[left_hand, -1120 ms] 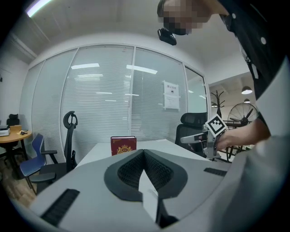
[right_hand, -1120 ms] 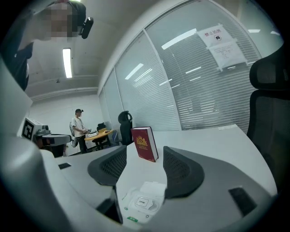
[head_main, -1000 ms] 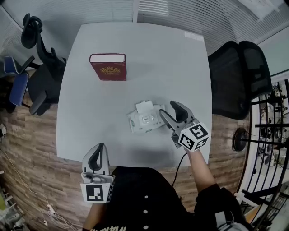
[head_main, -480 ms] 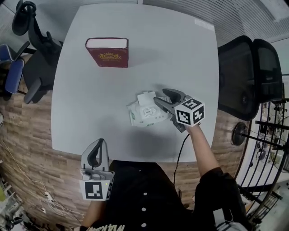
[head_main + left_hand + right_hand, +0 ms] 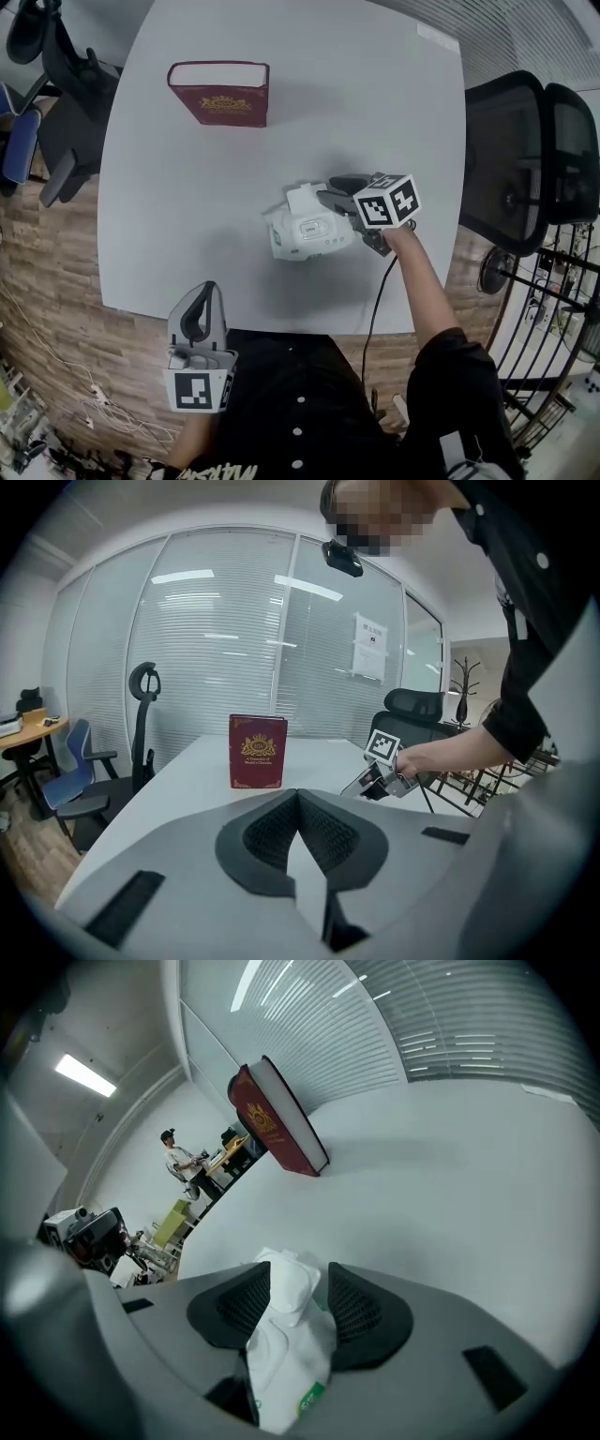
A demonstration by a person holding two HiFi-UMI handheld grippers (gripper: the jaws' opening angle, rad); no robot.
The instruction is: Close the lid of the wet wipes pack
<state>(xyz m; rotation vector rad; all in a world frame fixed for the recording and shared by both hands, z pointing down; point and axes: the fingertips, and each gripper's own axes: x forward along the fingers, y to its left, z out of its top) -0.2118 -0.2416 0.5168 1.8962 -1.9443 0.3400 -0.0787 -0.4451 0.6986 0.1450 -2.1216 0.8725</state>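
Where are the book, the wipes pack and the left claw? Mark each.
book (image 5: 218, 92): head view, red cover.
wipes pack (image 5: 305, 234): head view, top face.
left claw (image 5: 298, 797): left gripper view, closed tips.

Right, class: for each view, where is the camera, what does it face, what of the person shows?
Head view: on the head, steeply down at the table; arms, torso, left gripper, right gripper.
Left gripper view: across the table at the red book; shut jaws, right hand.
Right gripper view: angled down; jaws, just closing, astride the wet wipes pack.
Shared: the book, all three.
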